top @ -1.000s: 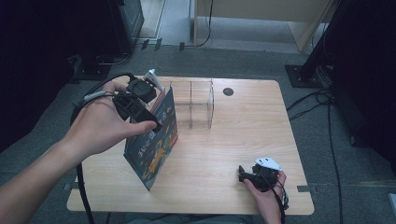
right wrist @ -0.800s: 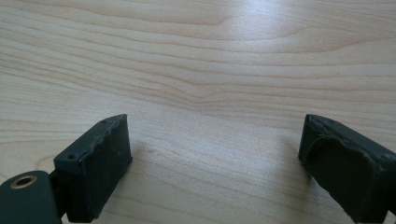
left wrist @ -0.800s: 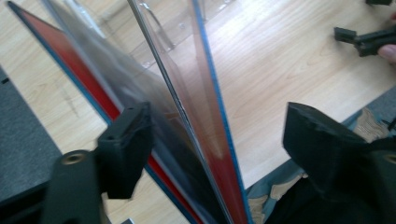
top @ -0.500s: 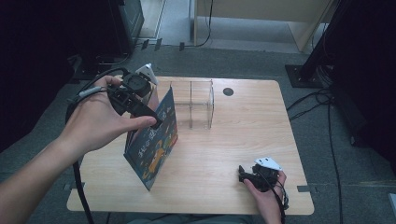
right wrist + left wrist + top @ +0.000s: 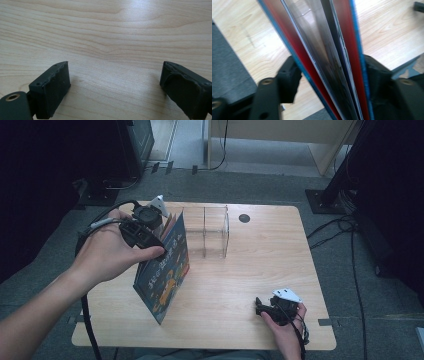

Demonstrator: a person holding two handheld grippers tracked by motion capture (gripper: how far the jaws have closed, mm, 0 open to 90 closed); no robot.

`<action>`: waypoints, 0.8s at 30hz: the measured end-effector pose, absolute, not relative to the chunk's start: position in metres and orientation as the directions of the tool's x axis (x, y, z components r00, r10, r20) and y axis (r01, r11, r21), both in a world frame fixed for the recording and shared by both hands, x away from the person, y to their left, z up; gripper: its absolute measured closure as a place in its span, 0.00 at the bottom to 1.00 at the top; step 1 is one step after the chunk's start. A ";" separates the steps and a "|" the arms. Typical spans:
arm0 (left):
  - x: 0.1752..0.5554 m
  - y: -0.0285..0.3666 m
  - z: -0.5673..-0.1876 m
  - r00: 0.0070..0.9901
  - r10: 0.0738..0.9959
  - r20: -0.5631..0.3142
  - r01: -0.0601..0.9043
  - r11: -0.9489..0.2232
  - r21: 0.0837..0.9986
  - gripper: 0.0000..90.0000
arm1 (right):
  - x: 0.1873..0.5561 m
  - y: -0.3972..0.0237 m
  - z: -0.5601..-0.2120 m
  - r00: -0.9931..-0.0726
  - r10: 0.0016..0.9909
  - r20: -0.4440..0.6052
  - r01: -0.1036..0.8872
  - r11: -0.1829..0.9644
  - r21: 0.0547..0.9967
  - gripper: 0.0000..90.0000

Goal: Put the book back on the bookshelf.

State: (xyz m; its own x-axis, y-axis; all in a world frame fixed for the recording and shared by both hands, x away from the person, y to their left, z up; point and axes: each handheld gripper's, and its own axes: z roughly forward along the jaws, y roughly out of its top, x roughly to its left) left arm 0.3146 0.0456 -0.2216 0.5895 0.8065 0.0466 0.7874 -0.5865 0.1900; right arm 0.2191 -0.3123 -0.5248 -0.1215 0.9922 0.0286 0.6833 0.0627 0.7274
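**Picture book clamped upright at the table's left**

The wooden table (image 5: 240, 285) carries a clear acrylic divider rack (image 5: 206, 231) toward its far edge. Just beside the rack, a picture book (image 5: 165, 267) stands tilted on its lower corner. The left gripper (image 5: 150, 237) has just been closing, and its jaws pinch the book's top edge, pages fanned between them. The right gripper (image 5: 272, 309) rests near the front edge, jaws spread around nothing.

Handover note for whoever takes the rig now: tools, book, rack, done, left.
Left tool: jaws have just been closing, now clamped on the top edge of the book.
Right tool: open, empty, resting low on the table near the front right.
Book stands on its lower edge, tilted, left of the clear rack.
Done: book gripped.
Left, probably: set it into the rack.
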 end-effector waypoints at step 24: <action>0.320 0.063 -0.217 0.522 0.852 0.044 0.836 -0.521 0.171 0.94 | 0.219 -0.312 -0.525 -0.123 0.992 0.028 0.683 0.064 0.727 0.09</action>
State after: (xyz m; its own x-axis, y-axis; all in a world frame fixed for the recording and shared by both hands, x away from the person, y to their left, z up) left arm 0.3204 0.0633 -0.2175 0.5216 0.8520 0.0442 0.8363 -0.5209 0.1712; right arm 0.2193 -0.3124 -0.5249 -0.1230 0.9920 0.0278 0.6831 0.0643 0.7275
